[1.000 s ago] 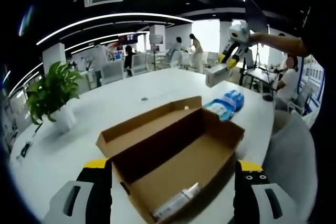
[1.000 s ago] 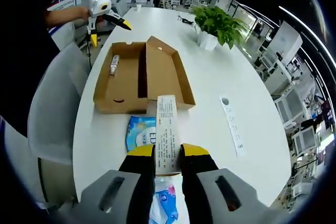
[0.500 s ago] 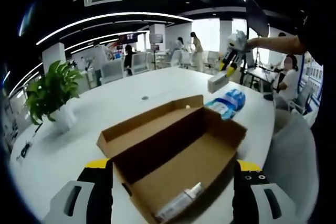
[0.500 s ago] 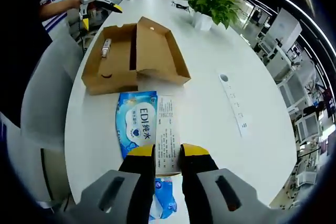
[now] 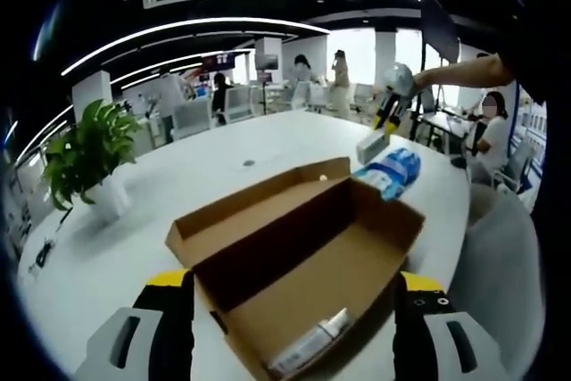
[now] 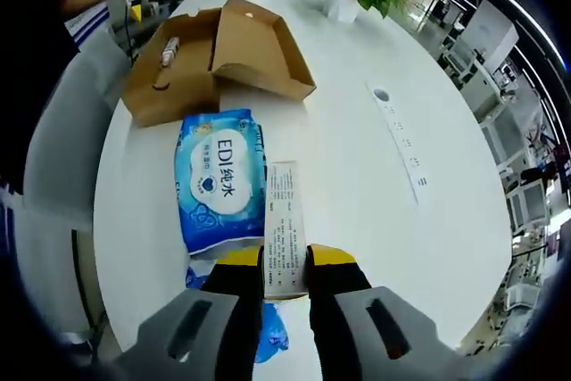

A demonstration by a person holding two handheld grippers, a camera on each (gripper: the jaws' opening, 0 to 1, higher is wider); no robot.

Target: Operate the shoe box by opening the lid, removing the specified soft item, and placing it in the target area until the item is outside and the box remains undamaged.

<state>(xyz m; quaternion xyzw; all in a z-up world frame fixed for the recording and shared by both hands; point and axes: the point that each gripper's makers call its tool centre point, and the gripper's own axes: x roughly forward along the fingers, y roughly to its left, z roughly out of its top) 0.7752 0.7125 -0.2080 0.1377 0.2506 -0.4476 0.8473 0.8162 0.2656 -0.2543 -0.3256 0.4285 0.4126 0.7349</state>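
Observation:
The brown cardboard shoe box (image 5: 303, 256) lies open on the white table (image 5: 134, 220), its lid folded back to the left. A small tube (image 5: 312, 345) rests in the box's near end. My left gripper (image 5: 294, 281) is open, and its jaws stand wide to either side of the box in view. In the right gripper view, my right gripper (image 6: 285, 260) is shut on a slim white printed carton (image 6: 284, 234). A blue soft wipes pack (image 6: 219, 180) lies on the table just left of the carton, between it and the shoe box (image 6: 210, 51).
A potted plant (image 5: 85, 162) stands at the table's far left. A white power strip (image 6: 397, 136) lies on the table (image 6: 339, 113) right of the carton. Grey chairs (image 6: 53, 140) line the table's edge. Another blue pack (image 6: 268, 338) shows under my right gripper. People stand in the background.
My right gripper has drawn back from the shoe box with the white carton in it, so the whole wipes pack now shows. The left gripper and box have barely moved.

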